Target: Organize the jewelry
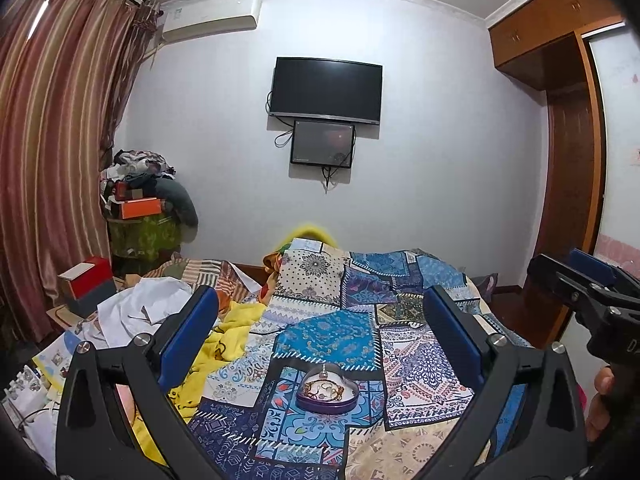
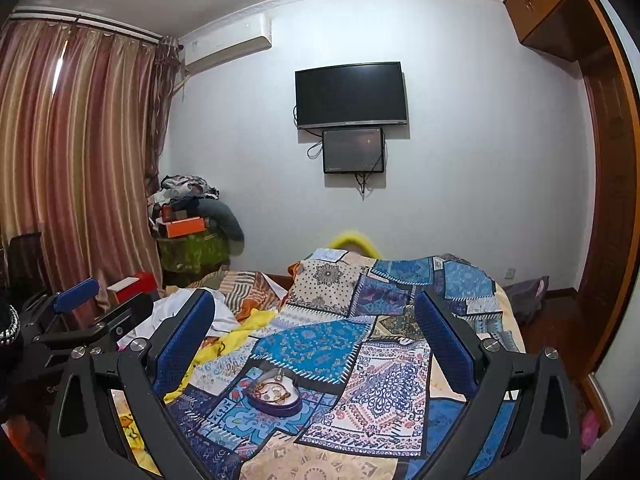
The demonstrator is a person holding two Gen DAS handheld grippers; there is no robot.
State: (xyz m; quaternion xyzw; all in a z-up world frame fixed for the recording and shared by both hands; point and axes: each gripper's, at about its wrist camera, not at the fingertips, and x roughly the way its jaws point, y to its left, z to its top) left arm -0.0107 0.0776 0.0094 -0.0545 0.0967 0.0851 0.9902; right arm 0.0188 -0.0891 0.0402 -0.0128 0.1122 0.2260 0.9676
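Note:
A purple heart-shaped jewelry box (image 1: 327, 399) lies on the patchwork bedspread (image 1: 416, 364), under a clear lid, with gold chains and a ring inside. My left gripper (image 1: 320, 344) is open and empty, held above and behind the box, its blue pads wide apart. My right gripper (image 2: 312, 340) is also open and empty, above the bed; the box (image 2: 274, 395) sits low and left between its fingers. The right gripper shows at the right edge of the left wrist view (image 1: 588, 280). The left gripper shows at the left edge of the right wrist view (image 2: 76, 300).
A yellow cloth (image 1: 236, 332) and white crumpled fabric (image 1: 148, 308) lie left of the box. A red and grey box (image 1: 86, 284) and papers sit at the bed's left. Curtains hang at left, a wardrobe (image 1: 560, 40) stands at right, two screens hang on the far wall.

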